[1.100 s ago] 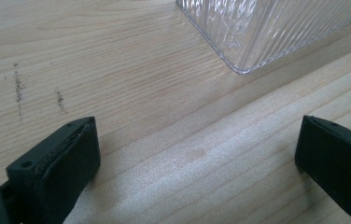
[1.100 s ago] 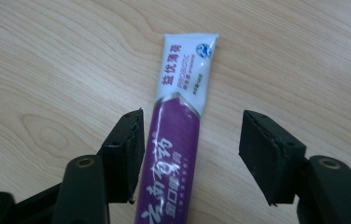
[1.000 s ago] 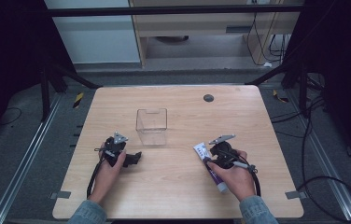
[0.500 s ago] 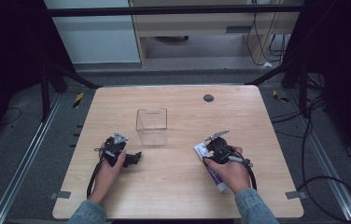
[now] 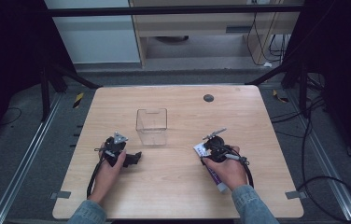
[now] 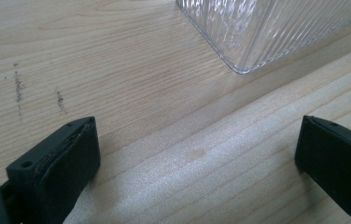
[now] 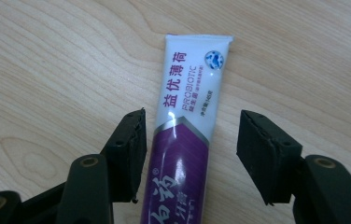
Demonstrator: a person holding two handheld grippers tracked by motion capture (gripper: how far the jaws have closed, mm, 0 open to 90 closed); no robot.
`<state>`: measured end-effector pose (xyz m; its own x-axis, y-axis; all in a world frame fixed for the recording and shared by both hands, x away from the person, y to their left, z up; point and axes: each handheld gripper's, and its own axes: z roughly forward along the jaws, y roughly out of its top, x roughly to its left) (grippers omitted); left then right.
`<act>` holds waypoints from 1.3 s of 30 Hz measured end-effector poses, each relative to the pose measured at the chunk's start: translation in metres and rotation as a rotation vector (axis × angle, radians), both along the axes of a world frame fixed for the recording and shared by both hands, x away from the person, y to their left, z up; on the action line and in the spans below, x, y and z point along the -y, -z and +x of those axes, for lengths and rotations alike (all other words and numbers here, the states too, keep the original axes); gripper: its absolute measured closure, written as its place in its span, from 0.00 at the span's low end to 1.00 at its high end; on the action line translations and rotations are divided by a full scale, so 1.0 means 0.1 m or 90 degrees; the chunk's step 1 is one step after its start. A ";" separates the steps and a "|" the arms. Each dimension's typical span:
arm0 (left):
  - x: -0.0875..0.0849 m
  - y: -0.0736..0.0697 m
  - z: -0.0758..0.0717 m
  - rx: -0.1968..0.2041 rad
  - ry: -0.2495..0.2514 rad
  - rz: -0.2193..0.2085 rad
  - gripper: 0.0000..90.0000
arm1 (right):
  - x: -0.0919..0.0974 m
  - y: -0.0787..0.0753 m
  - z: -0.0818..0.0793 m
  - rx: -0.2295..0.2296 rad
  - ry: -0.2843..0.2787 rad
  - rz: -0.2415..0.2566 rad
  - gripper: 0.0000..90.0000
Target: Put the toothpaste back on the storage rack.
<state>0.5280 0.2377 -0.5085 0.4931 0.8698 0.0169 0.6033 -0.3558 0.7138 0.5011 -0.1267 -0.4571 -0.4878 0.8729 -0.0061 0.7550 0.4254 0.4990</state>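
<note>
Right gripper view – toothpaste tube (image 7: 185,135) lengthwise between parted fingers (image 7: 129,149), crimped end ahead

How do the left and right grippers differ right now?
The right gripper has a purple-and-white toothpaste tube lying between its jaws, pads not yet pressing it; the left gripper straddles bare table. The left's jaws stand wider than the right's. The left points toward the clear ribbed container; the right sits farther from it. Both are open, hand-held and low over the wood.
</note>
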 end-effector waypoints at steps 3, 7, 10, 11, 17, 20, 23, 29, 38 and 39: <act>0.00 0.00 0.00 0.000 0.000 0.000 0.00 | -0.03 0.04 0.01 -0.007 -0.001 0.002 0.47; 0.00 0.00 0.00 0.000 0.000 0.000 0.00 | -0.05 0.09 0.03 -0.015 0.001 0.000 0.47; 0.00 0.00 0.00 0.000 0.000 0.000 0.00 | -0.08 0.13 0.04 -0.024 0.005 -0.004 0.47; 0.00 0.00 0.00 0.000 0.000 0.001 0.00 | -0.08 0.15 0.05 -0.029 0.004 -0.005 0.47; 0.00 0.00 0.00 0.000 0.000 0.001 0.00 | -0.08 0.19 0.06 -0.034 0.004 -0.005 0.48; 0.00 0.00 0.00 0.000 0.000 0.001 0.00 | -0.09 0.20 0.06 -0.037 0.007 -0.006 0.49; 0.00 0.00 0.00 0.000 0.000 0.001 0.00 | -0.09 0.20 0.06 -0.038 0.006 -0.005 0.50; 0.00 0.00 0.00 0.000 0.000 0.001 0.00 | -0.10 0.20 0.06 -0.034 0.007 -0.016 0.55; 0.00 0.00 0.00 0.000 0.000 0.001 0.00 | -0.11 0.18 0.05 -0.034 -0.006 -0.026 0.63; 0.00 0.00 0.00 0.000 0.000 0.001 0.00 | -0.10 0.18 0.06 -0.034 -0.008 -0.027 0.65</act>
